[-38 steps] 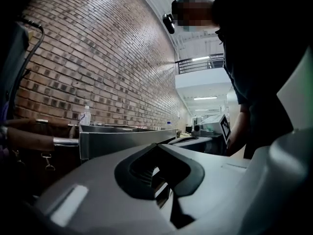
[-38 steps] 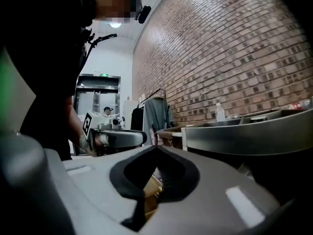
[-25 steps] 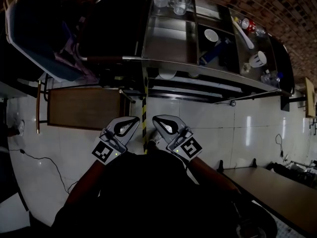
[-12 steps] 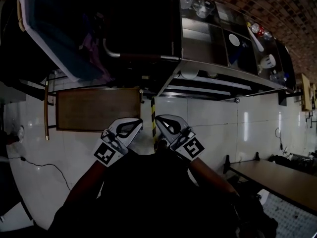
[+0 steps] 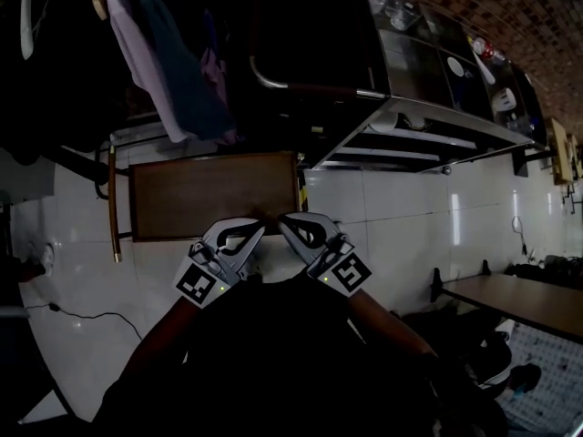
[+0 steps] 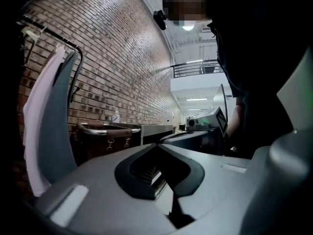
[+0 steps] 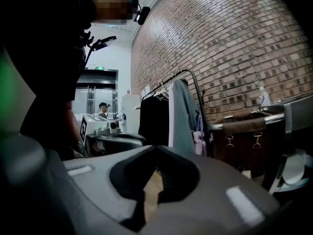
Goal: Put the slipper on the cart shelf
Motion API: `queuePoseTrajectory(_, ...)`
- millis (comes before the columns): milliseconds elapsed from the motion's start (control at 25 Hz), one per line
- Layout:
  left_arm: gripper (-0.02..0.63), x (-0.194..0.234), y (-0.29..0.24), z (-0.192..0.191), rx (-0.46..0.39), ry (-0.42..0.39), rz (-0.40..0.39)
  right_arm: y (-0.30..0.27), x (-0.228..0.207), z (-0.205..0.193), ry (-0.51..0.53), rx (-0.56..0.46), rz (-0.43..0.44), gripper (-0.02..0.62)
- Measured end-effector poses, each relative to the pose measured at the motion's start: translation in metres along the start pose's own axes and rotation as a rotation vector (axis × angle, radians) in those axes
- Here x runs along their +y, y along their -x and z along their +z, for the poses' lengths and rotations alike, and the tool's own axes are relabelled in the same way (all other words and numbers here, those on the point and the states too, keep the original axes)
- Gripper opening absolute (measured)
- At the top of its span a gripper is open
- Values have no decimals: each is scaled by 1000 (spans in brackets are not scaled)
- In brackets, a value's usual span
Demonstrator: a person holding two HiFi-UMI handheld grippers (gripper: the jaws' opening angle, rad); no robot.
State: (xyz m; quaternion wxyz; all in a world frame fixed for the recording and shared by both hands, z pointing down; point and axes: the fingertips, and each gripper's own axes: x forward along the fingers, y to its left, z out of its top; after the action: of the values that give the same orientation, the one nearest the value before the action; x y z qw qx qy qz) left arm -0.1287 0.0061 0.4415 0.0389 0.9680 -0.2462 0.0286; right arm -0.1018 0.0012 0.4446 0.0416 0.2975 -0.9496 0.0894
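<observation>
Ahead of closed, empty left tongs [image 5: 256, 228] and right tongs [image 5: 283, 219], wooden table [image 5: 214, 194] plain in head view, distant person [image 7: 102, 109] only in right gripper view.

Left tool [image 5: 256, 228] and right tool [image 5: 285, 223] are closed, empty, side by side.

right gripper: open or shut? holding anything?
Shut, empty. In its own view the right gripper has its fingers meeting at the tips, nothing between them.

The white floor tiles [image 5: 401, 235] are glossy, the brown rectangular tabletop [image 5: 214, 194] looks matt wood, the red brick wall [image 6: 122, 48] rough, the silver metal cart shelves [image 5: 437, 137] shiny.
</observation>
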Motion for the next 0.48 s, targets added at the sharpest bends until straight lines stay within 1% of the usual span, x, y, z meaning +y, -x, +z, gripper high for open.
queuePoseTrajectory(120,0,1,29,3,-15,3,-16,-17,28,1,5,3,-12,0)
queuePoseTrajectory(200,0,0,45,2,-11,11,-24,-26,43,2,5,9,-18,0)
queuePoseTrajectory(320,0,2,62,1,-4,35,-9,-34,59,5,-9,16,-10,1)
queuePoseTrajectory(480,0,1,73,4,-17,54,12,-35,70,10,-8,16,-3,2)
